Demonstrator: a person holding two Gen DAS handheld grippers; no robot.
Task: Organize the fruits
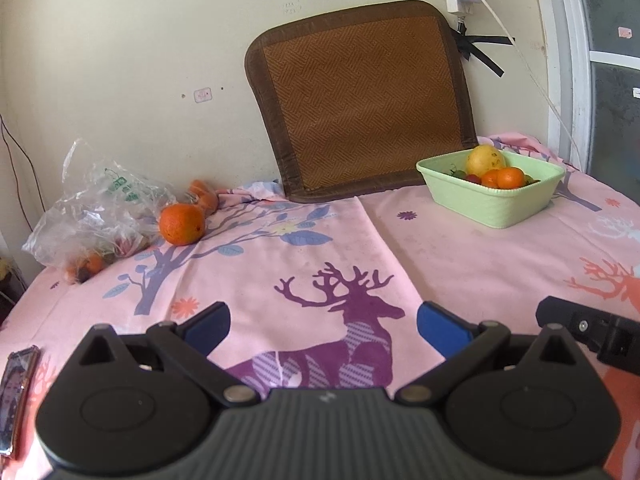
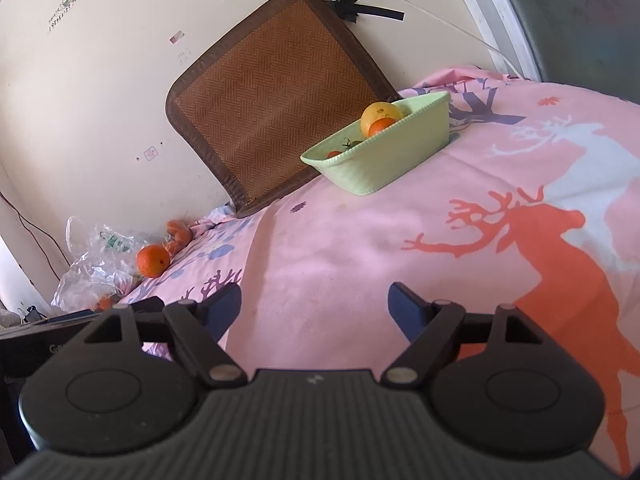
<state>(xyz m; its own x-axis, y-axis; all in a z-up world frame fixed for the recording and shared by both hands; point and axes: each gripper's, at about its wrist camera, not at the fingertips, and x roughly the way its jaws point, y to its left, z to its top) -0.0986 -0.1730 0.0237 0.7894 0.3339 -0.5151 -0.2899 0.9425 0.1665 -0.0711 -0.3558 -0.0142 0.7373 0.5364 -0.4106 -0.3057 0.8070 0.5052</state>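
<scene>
A pale green basket (image 1: pixel 492 206) (image 2: pixel 372 170) stands at the far right of the pink bedsheet, holding a yellow fruit (image 1: pixel 485 159) (image 2: pixel 380 114), small oranges (image 1: pixel 505 178) and other small fruit. A loose orange (image 1: pixel 182 224) (image 2: pixel 153 261) lies far left beside a clear plastic bag (image 1: pixel 100 216) (image 2: pixel 96 268) with more small fruit inside. More orange fruit (image 1: pixel 204 194) (image 2: pixel 178 234) lies behind it by the wall. My left gripper (image 1: pixel 322 330) hovers open over the purple deer print, nothing between its blue fingers. My right gripper (image 2: pixel 314 308) is open and empty, well short of the basket.
A brown woven cushion (image 1: pixel 360 100) (image 2: pixel 276 96) leans on the wall behind the basket. A phone (image 1: pixel 16 396) lies at the sheet's near left edge. Part of the right gripper (image 1: pixel 592 332) shows at the left wrist view's right side. A cable (image 1: pixel 520 52) hangs down the wall.
</scene>
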